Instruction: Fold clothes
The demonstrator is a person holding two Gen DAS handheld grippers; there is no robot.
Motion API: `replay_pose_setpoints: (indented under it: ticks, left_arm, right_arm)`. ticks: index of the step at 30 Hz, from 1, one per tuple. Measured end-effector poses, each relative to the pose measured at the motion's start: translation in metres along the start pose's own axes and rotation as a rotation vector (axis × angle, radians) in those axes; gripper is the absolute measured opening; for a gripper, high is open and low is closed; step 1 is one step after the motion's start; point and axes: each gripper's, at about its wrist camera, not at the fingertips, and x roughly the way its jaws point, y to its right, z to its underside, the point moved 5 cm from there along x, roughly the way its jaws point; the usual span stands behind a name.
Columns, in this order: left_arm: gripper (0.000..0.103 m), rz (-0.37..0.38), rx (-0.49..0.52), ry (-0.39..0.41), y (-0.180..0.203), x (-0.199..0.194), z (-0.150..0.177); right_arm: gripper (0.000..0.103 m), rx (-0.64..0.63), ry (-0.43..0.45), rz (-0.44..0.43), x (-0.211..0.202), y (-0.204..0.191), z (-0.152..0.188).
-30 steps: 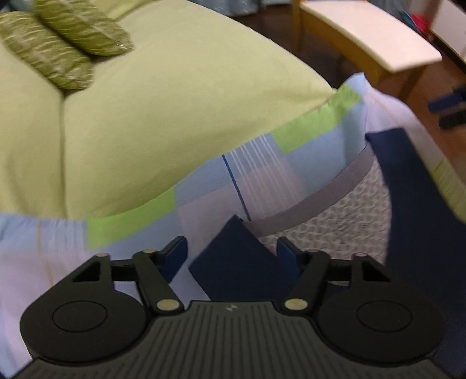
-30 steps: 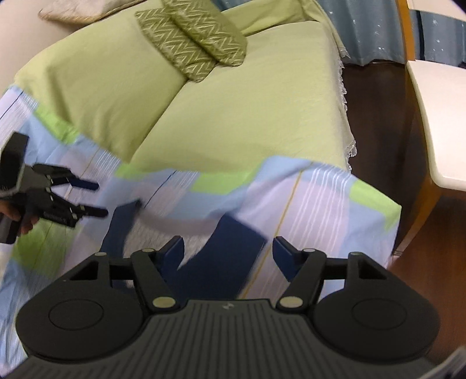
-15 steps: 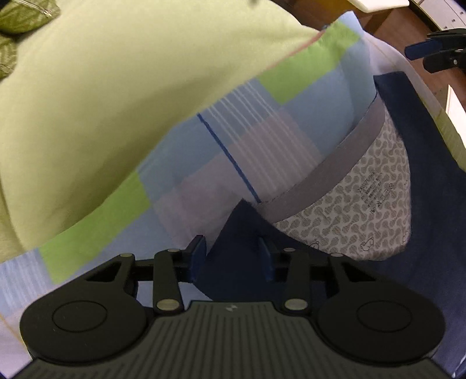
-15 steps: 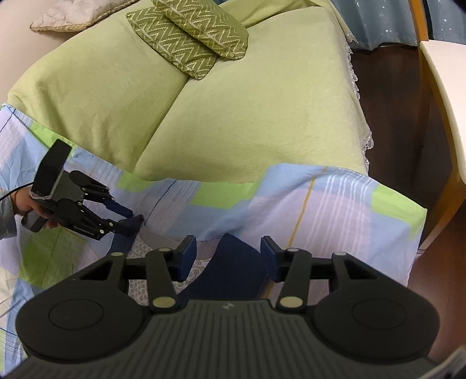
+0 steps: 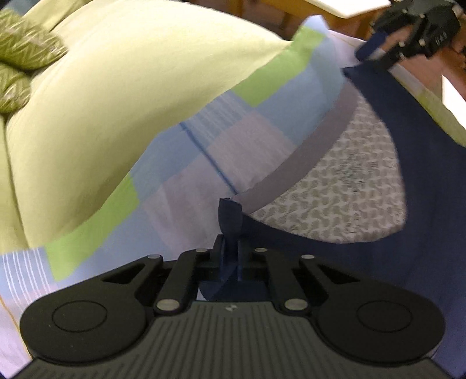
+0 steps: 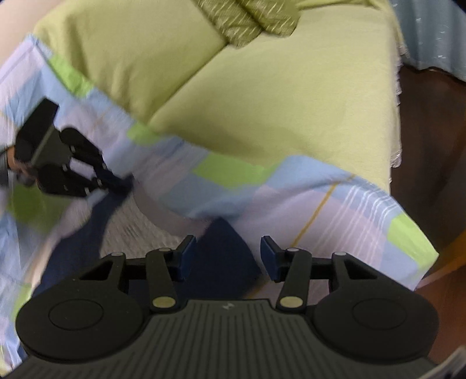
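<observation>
A navy sleeveless top [image 5: 407, 210] with a grey patterned lining [image 5: 343, 192] lies on a pastel patchwork quilt [image 5: 233, 145]. My left gripper [image 5: 230, 256] is shut on the top's left shoulder strap [image 5: 230, 215], which stands pinched between the fingers. In the right wrist view my right gripper [image 6: 226, 256] is open, its fingers on either side of the other navy strap [image 6: 224, 247]. The left gripper also shows in the right wrist view [image 6: 116, 180], and the right gripper in the left wrist view [image 5: 375, 49].
A yellow-green bedspread [image 6: 262, 87] covers the bed beyond the quilt, with green patterned cushions [image 6: 250, 20] at its head. A wooden chair [image 5: 335, 11] and dark floor [image 6: 431, 131] lie past the bed's edge.
My left gripper has closed onto the left shoulder strap. My right gripper moved down over the right strap and its fingers are still apart.
</observation>
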Motion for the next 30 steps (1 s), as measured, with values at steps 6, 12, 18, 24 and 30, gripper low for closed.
replay_pose_setpoints:
  ticks: [6, 12, 18, 24, 30]
  left_arm:
    - [0.005, -0.075, 0.023, 0.028, 0.009, -0.005, 0.004]
    - [0.005, -0.177, 0.040, 0.091, 0.029, -0.063, 0.025]
    - [0.005, -0.260, 0.015, 0.104, 0.108, -0.128, 0.093]
    - [0.005, -0.282, -0.008, 0.084, 0.242, -0.164, 0.200]
    - [0.005, -0.273, 0.043, 0.010, 0.345, -0.144, 0.277]
  right_arm:
    - [0.004, -0.068, -0.010, -0.031, 0.004, -0.010, 0.004]
    - [0.003, -0.168, 0.159, -0.029, -0.050, -0.050, 0.007]
    - [0.003, -0.377, 0.216, -0.104, -0.118, -0.133, 0.052]
    - [0.003, -0.522, 0.135, -0.128, -0.169, -0.236, 0.192]
    - [0.003, -0.600, 0.040, -0.084, -0.170, -0.300, 0.321]
